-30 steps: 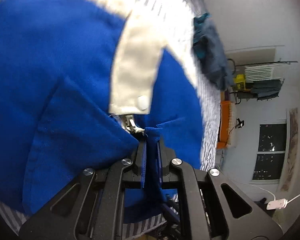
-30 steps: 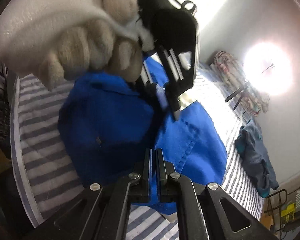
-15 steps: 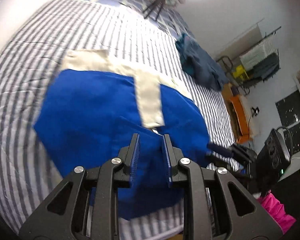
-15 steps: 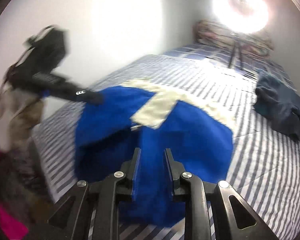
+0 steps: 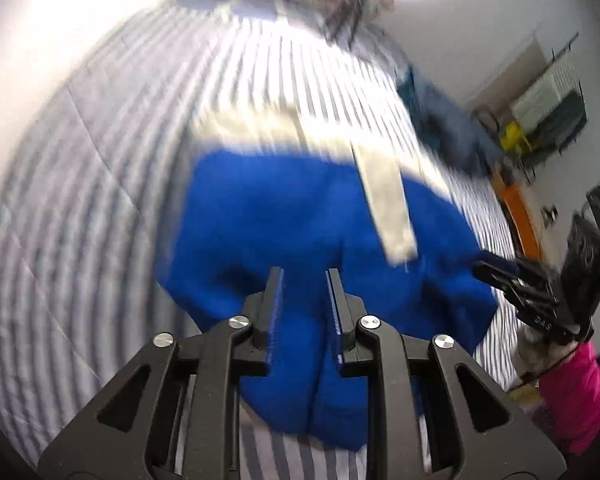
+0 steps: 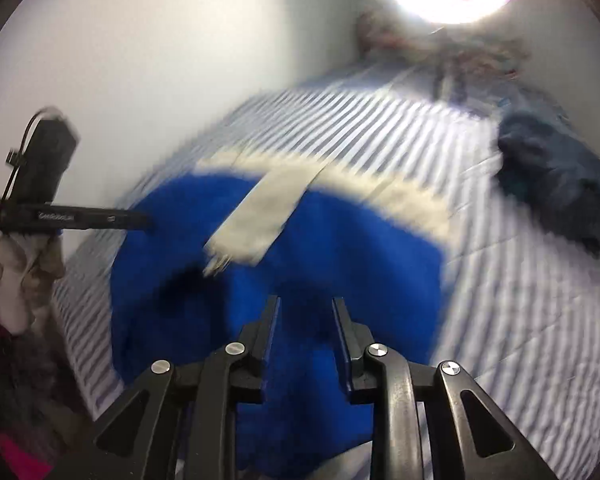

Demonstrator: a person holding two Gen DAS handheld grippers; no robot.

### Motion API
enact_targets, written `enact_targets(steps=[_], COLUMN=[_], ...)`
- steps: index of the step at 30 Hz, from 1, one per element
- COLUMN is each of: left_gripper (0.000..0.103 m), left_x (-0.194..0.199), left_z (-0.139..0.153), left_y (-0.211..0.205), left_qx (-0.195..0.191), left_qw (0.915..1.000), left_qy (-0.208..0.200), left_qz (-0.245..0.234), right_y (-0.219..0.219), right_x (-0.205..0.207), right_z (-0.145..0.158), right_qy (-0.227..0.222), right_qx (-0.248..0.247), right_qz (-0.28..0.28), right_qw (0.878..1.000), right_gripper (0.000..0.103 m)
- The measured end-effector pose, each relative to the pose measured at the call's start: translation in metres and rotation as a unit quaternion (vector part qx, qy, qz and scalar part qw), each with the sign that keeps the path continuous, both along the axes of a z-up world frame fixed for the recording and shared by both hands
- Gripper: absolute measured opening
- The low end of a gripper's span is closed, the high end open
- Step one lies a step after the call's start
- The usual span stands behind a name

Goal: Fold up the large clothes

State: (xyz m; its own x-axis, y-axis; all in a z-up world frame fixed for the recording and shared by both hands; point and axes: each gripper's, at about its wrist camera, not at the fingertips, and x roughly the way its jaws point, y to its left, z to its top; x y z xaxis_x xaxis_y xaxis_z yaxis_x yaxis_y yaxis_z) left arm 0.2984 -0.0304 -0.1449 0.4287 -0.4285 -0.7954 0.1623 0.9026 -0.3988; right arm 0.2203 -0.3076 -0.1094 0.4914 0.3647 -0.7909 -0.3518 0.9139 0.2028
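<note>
While both grippers hang above the near hem, I see the garment (image 5: 300, 216) lying folded on the striped bed (image 5: 80, 220), straight ahead of and below each tool. My left gripper (image 5: 302, 280) stands parted with nothing pinched; blue cloth shows through the gap but sits apart from the pads. My right gripper (image 6: 306, 308) is opening, and nothing is between its jaws either. Judging by the cream band (image 6: 400, 196) across the far edge, the garment's long axis runs side to side before me. Each hand sits near its own lower corner, the right toward the right side, the left toward the left, so neither has the shorter reach for the next fold
</note>
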Motion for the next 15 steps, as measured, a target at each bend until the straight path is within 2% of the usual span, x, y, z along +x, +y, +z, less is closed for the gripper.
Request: enact_targets(steps=[3, 5, 9, 13, 15], left_gripper=[0.02, 0.02, 0.02, 0.02, 0.02], left_x=[0.025, 0.039, 0.047, 0.046, 0.046], left_z=[0.004, -0.005, -0.034, -0.062, -0.064], left_y=[0.011, 0.016, 0.017, 0.017, 0.019], left_qx=[0.002, 0.006, 0.023, 0.006, -0.006], left_qw=[0.9995, 0.9993, 0.9991, 0.9986, 0.9983], left_qy=[-0.012, -0.007, 0.023, 0.046, 0.052], left_qz=[0.028, 0.035, 0.027, 0.027, 0.026], right_y=[-0.025, -0.029, -0.014, -0.016, -0.015], right_x=[0.016, 0.023, 0.025, 0.027, 0.029], right_z=[-0.001, -0.006, -0.028, -0.048, -0.053], right_qy=[0.0, 0.01, 0.041, 0.07, 0.072], right_qx=[0.019, 0.026, -0.006, -0.012, -0.017], right_qz=[-0.062, -0.077, -0.044, -0.041, -0.043], right_qw=[0.998, 0.997, 0.998, 0.997, 0.996], right_gripper=[0.027, 0.027, 0.027, 0.027, 0.027])
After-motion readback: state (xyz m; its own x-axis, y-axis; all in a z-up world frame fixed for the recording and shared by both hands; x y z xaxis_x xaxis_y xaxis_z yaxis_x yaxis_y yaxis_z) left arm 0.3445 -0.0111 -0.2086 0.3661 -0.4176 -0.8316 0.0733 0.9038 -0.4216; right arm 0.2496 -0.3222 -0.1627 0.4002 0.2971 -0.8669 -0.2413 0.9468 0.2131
